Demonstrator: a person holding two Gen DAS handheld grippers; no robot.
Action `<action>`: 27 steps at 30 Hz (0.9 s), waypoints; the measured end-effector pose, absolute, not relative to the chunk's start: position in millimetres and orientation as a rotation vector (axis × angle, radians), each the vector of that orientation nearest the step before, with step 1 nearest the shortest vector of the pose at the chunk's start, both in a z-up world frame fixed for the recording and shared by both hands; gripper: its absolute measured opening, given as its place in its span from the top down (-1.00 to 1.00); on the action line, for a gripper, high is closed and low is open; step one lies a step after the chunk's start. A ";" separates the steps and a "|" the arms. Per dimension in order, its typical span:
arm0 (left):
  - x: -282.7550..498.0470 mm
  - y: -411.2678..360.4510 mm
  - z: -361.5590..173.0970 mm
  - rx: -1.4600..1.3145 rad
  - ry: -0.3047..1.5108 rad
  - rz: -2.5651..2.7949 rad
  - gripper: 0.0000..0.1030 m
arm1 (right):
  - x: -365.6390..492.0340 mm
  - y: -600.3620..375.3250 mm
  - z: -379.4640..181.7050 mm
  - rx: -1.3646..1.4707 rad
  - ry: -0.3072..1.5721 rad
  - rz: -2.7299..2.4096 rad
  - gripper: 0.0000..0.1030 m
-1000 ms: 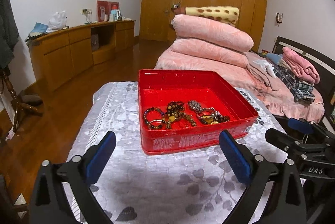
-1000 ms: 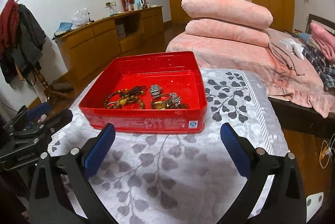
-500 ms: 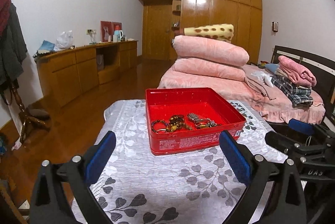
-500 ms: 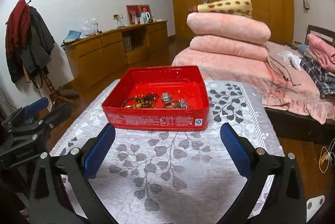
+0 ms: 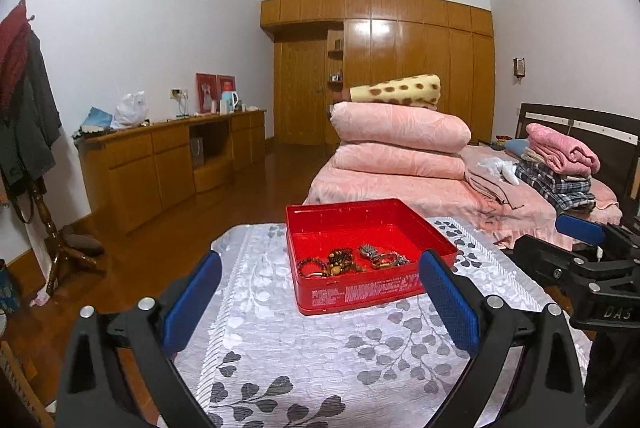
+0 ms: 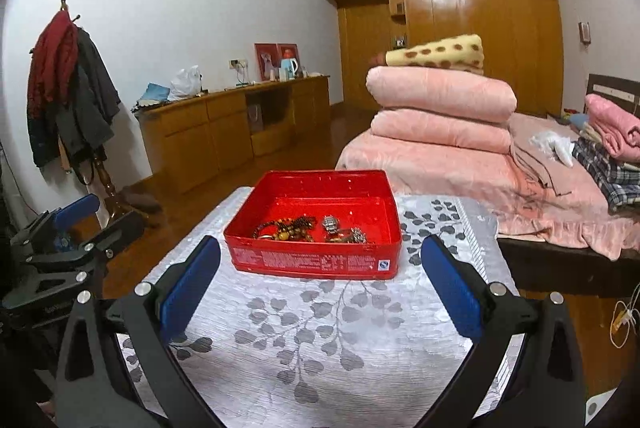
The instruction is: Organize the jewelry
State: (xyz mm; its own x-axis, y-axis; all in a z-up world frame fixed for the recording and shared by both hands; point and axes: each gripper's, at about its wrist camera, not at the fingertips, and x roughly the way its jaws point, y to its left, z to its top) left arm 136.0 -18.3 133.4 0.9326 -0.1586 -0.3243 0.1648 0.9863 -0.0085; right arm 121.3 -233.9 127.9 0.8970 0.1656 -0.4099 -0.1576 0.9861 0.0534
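Observation:
A shallow red tin (image 5: 360, 294) (image 6: 316, 262) stands on the table with a leaf-patterned white cloth (image 5: 304, 356) (image 6: 304, 328). Inside it lies a tangle of jewelry (image 5: 348, 264) (image 6: 308, 228): beaded bracelets, a metal watch and bangles. My left gripper (image 5: 320, 298) is open, held back from the tin's near wall with nothing between its blue pads. My right gripper (image 6: 320, 288) is open too, also short of the tin and holding nothing. In the left wrist view the right gripper's body shows at the right edge; in the right wrist view the left gripper's body shows at the left edge.
A bed with stacked pink quilts (image 5: 400, 144) (image 6: 440, 112) and folded clothes (image 5: 560, 168) lies right behind the table. A wooden sideboard (image 5: 168, 164) runs along the left wall. A coat stand with jackets (image 6: 72, 100) is at the far left.
Both grippers have pulled back and tilted up from the tin, which now looks smaller and farther off. More of the room and ceiling shows. Both stay open.

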 end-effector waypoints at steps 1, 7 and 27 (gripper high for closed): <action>133.5 -18.2 134.7 0.020 0.323 -0.164 -0.88 | 119.4 -233.0 129.8 0.017 0.421 0.170 -0.89; 120.5 -19.9 143.1 0.037 0.276 -0.157 -0.88 | 108.4 -230.8 138.0 0.012 0.384 0.181 -0.89; 100.0 -18.5 158.1 0.041 0.210 -0.162 -0.88 | 90.7 -227.8 150.5 -0.010 0.323 0.181 -0.89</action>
State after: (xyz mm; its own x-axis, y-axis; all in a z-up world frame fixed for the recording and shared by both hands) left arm 100.0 -18.5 158.1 0.9651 -0.1555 -0.2107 0.1640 0.9862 0.0232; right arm 90.7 -227.8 150.5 0.9322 0.1751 -0.3167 -0.1784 0.9838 0.0187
